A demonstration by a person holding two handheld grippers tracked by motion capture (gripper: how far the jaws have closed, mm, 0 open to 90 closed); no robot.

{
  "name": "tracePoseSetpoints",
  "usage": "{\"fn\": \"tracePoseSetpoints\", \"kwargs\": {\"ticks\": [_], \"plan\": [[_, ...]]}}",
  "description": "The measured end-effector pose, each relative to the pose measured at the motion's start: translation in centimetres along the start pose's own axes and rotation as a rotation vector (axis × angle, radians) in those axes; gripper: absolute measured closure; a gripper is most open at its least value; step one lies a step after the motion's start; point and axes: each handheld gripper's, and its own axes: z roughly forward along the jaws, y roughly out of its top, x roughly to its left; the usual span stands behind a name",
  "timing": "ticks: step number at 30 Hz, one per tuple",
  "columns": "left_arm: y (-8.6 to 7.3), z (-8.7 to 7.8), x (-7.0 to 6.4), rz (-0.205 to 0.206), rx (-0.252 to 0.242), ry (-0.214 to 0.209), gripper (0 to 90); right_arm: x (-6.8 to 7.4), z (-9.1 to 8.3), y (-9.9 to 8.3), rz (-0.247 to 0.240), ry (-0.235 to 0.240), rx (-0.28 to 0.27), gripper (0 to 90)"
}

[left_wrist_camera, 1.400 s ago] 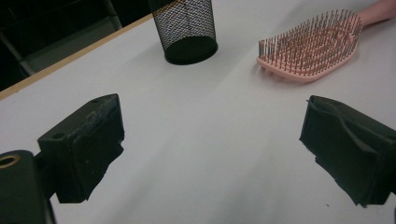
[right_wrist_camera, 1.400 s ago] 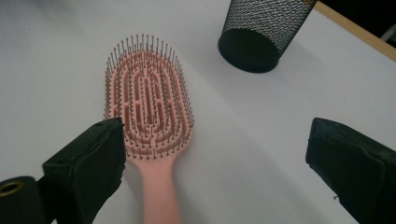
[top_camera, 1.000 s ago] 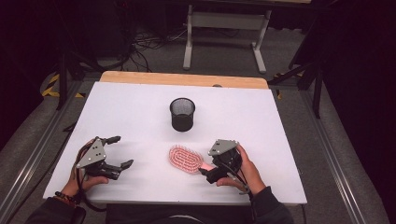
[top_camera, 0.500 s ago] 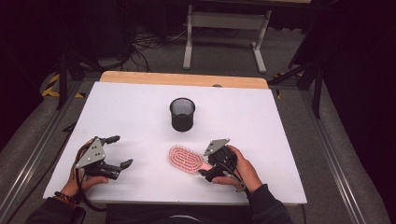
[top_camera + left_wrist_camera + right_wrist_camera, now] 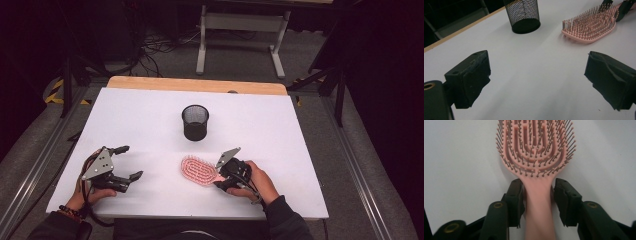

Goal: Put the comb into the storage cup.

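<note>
A pink hairbrush [image 5: 197, 171] lies bristles up on the white table [image 5: 145, 115], toward the near edge. In the right gripper view its handle [image 5: 539, 202] runs between the two jaws, and both pads press against it. My right gripper [image 5: 220, 178] is shut on that handle from the brush's right side. My left gripper [image 5: 129, 162] rests at the near left, open, with nothing between its fingers [image 5: 471, 75]. From the left gripper view the hairbrush [image 5: 589, 25] lies ahead to the right.
A black mesh cup [image 5: 195, 122] stands upright in the middle of the table, beyond the brush; it is also at the top of the left gripper view [image 5: 522, 12]. A wooden strip [image 5: 195, 85] borders the far edge.
My right gripper has slid left toward the brush and its jaws have come in onto the handle. The left gripper has not moved.
</note>
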Motion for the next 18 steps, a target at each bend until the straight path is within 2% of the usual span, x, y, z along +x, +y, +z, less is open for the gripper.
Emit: {"fn": "tracePoseSetpoints", "kwargs": {"ticks": [6,9,12,18], "plan": [[-0.04,0.1,0.0,-0.007,0.002,-0.008,7.1,0.38,0.07,0.45,-0.007,-0.001,0.028,67.7],[-0.02,0.14,-0.07,-0.006,0.004,-0.009,7.1,0.28,0.06,0.38,-0.004,0.009,0.024,68.4],[-0.04,0.14,0.02,-0.008,0.004,-0.01,7.1,0.4,0.07,0.37,-0.022,0.0,0.02,69.0],[-0.07,0.1,0.07,-0.009,0.003,-0.007,7.1,0.5,-0.04,0.17,-0.028,-0.004,0.005,69.3]]}}
